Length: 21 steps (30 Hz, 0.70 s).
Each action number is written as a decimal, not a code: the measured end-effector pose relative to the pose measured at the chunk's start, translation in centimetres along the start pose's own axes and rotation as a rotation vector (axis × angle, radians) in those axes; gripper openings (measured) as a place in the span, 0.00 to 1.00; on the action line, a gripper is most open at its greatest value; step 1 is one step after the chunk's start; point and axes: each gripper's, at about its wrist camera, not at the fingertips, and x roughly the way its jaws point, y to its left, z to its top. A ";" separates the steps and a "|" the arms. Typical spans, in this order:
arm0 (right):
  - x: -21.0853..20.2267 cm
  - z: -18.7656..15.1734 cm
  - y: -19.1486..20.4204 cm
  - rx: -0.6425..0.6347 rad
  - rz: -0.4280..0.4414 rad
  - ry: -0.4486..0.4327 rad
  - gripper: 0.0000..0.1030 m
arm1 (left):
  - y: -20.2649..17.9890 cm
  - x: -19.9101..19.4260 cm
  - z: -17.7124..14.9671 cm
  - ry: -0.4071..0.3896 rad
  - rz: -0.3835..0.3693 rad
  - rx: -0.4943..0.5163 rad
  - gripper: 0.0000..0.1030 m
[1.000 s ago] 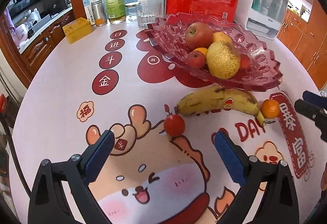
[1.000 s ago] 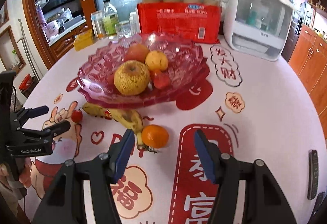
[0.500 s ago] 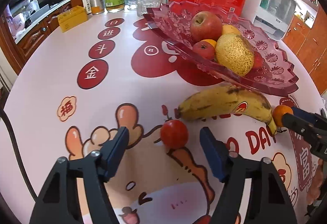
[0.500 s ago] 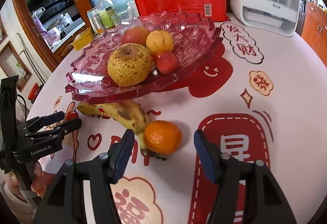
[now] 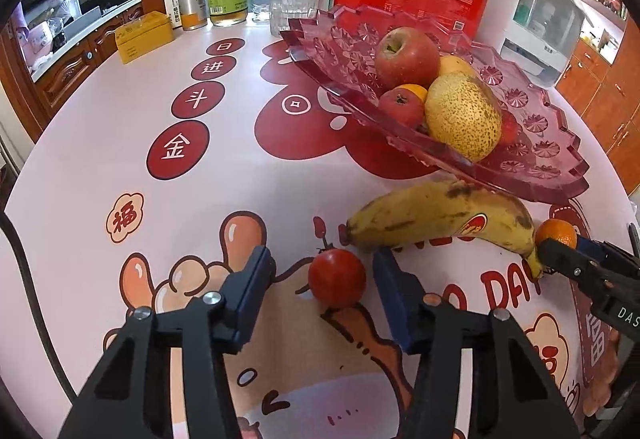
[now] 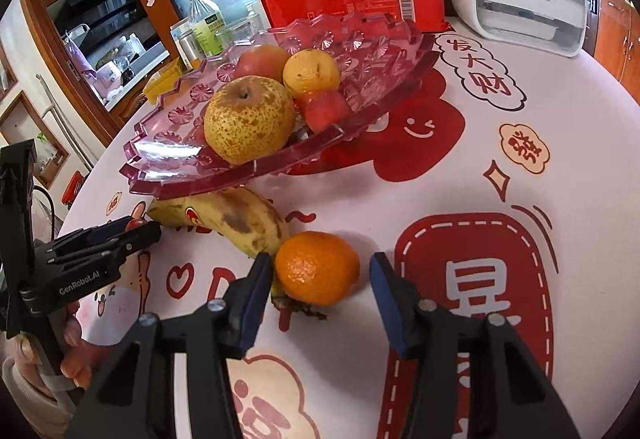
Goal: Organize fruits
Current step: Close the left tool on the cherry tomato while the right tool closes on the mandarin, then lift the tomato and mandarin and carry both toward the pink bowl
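In the left wrist view, the left hand-held gripper (image 5: 324,283) had its jaws closing around a small red tomato (image 5: 337,277) that sat on the printed tabletop (image 5: 100,143); gaps showed on both sides, so the pads were not yet pressing it. Just beyond the tomato lay a spotted banana (image 5: 438,219), its far side tucked under the rim of a pink glass fruit plate (image 5: 536,143) holding a red apple (image 5: 406,53) and a speckled pear (image 5: 464,117). In the right wrist view, the right hand-held gripper (image 6: 316,287) was likewise closing, with a tangerine (image 6: 317,267) between its blue pads, the left pad almost touching it and the right pad clearly apart. The tangerine rested on the tabletop against the banana's stem end.
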 end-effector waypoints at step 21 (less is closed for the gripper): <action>-0.6 -1.4 -0.3 0.028 0.031 -0.067 0.39 | -0.7 -1.1 -1.7 -0.029 -0.019 -0.042 0.23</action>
